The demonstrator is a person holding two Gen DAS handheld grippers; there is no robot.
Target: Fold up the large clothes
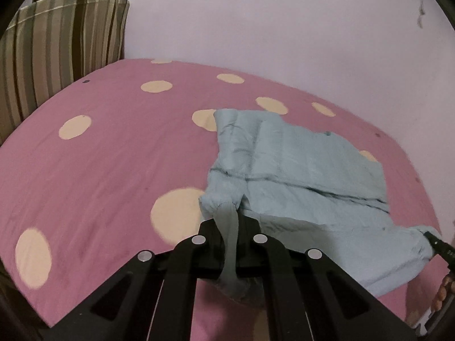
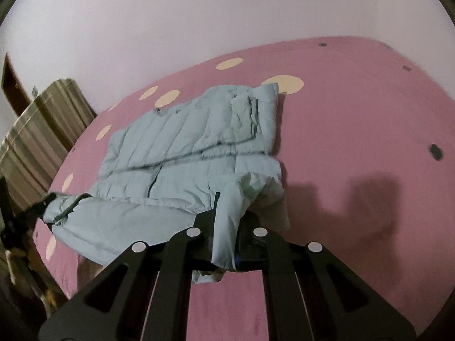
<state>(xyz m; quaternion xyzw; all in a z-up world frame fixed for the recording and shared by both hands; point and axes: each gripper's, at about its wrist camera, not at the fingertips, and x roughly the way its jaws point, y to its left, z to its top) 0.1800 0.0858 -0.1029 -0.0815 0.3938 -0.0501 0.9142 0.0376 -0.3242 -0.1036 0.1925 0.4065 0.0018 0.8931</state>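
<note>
Both hand-held grippers, left point(image 1: 229, 228) and right point(image 2: 226, 221), pinch the jacket's point(image 1: 307, 170) near corners tight; next, carry them over to the far edge.

The left gripper's point(image 1: 229, 227) fingertips were buried in a bunched fold of the pale blue jacket point(image 1: 307, 176), so the pinch point itself could not be seen. The right gripper's point(image 2: 227, 221) fingers were likewise covered by a jacket corner. In the left wrist view, a hand point(image 1: 442, 292) at the right rim was cut off and blurred. The striped cushion point(image 2: 37, 130) ran off the left edge, smeared. Small dark specks point(image 2: 435, 151) on the bed sheet point(image 2: 355, 119) were too small to identify
</note>
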